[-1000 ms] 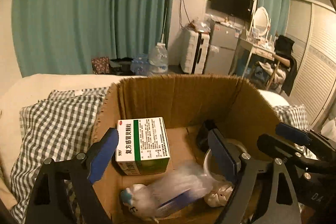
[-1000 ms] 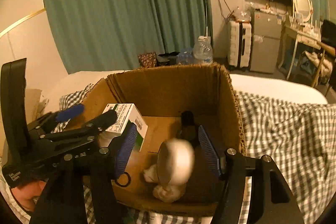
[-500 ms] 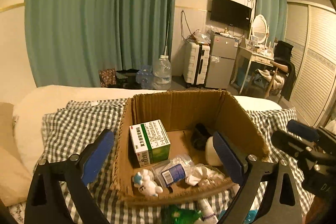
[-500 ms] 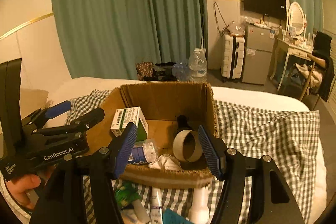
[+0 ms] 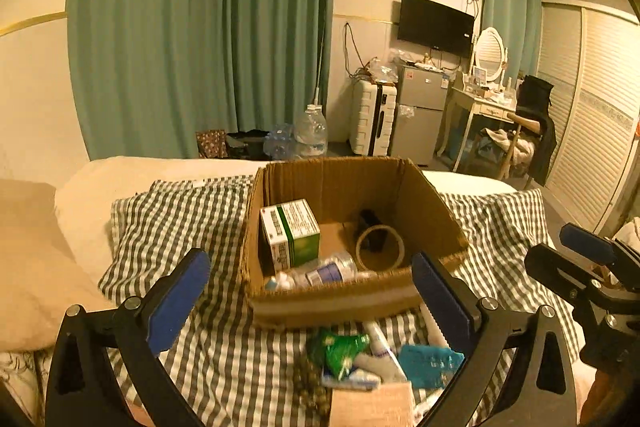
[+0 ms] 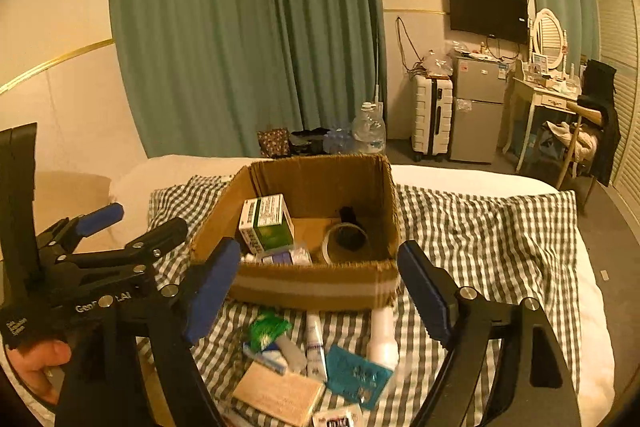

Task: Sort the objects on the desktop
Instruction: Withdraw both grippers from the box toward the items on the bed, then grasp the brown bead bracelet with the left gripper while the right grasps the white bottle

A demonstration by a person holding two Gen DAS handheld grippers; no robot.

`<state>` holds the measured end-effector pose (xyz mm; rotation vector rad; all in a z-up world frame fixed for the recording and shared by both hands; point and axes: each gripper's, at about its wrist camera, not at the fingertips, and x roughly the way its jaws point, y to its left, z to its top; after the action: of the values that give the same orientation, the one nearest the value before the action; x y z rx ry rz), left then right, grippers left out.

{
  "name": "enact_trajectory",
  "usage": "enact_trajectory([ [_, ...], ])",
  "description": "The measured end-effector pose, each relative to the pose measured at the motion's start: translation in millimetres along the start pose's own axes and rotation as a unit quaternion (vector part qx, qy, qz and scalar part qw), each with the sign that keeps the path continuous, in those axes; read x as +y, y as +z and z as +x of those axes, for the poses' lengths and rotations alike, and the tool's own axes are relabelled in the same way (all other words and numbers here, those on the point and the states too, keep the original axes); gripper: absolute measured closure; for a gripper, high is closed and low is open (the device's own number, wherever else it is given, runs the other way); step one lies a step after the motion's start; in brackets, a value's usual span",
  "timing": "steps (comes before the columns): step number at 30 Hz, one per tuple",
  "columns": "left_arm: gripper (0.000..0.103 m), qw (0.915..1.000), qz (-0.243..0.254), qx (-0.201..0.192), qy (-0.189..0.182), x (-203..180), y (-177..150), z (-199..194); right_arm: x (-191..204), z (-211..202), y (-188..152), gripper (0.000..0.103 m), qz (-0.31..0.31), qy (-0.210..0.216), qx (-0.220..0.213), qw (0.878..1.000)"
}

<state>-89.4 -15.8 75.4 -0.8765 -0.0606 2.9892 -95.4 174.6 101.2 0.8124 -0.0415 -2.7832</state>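
An open cardboard box (image 5: 340,301) (image 6: 312,287) stands on a checked cloth on the bed. In it are a green and white medicine box (image 5: 290,235) (image 6: 266,223), a tape roll (image 5: 378,247) (image 6: 344,241), a clear bottle (image 5: 320,271) and a dark object at the back. In front of the box lie loose items: a green packet (image 5: 340,349) (image 6: 266,331), a teal packet (image 5: 428,365) (image 6: 356,375), white tubes (image 6: 316,343) and a tan box (image 6: 280,397). My left gripper (image 5: 310,295) (image 6: 132,227) and right gripper (image 6: 320,287) (image 5: 560,257) are open and empty, held back from the box.
The checked cloth (image 6: 480,247) covers the white bed. A tan pillow (image 5: 28,255) lies at the left. Behind the bed are green curtains, water bottles (image 5: 310,131), a white suitcase, a small fridge and a dressing table.
Both grippers have pulled back and up from inside the box. The bottle and the tape roll that were between the fingers now lie in the box. The loose items in front have come into view.
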Motion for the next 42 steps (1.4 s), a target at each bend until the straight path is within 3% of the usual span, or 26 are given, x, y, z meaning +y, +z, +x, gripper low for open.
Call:
enact_trajectory([
  [10, 0.000, 0.9991, -0.006, 0.041, -0.001, -2.0, -67.1, -4.1, -11.8, -8.0, -57.6, 0.019, 0.029, -0.016, 0.032, 0.999],
  [20, 0.000, 0.9955, 0.018, 0.092, 0.006, -5.3, -131.2, 47.5, -38.4, 34.7, -113.6, 0.019, 0.058, -0.031, 0.081, 0.995],
  [27, 0.000, 0.9923, 0.015, 0.122, 0.013, -0.1, -150.2, 84.1, -52.4, 72.7, -134.7, 0.020, 0.051, -0.066, 0.107, 0.991],
  [36, 0.001, 0.9915, -0.005, 0.130, 0.001, 14.6, -158.3, 116.9, -63.7, 114.3, -138.2, 0.026, 0.051, -0.066, 0.128, 0.988],
  [40, 0.009, 0.9903, -0.031, 0.136, -0.009, 28.1, -157.8, 124.5, -62.6, 130.8, -134.7, 0.032, 0.043, -0.062, 0.134, 0.988],
  [42, 0.018, 0.9883, -0.037, 0.148, -0.012, 32.4, -161.0, 129.0, -62.8, 139.1, -133.7, 0.034, 0.041, -0.063, 0.139, 0.987],
])
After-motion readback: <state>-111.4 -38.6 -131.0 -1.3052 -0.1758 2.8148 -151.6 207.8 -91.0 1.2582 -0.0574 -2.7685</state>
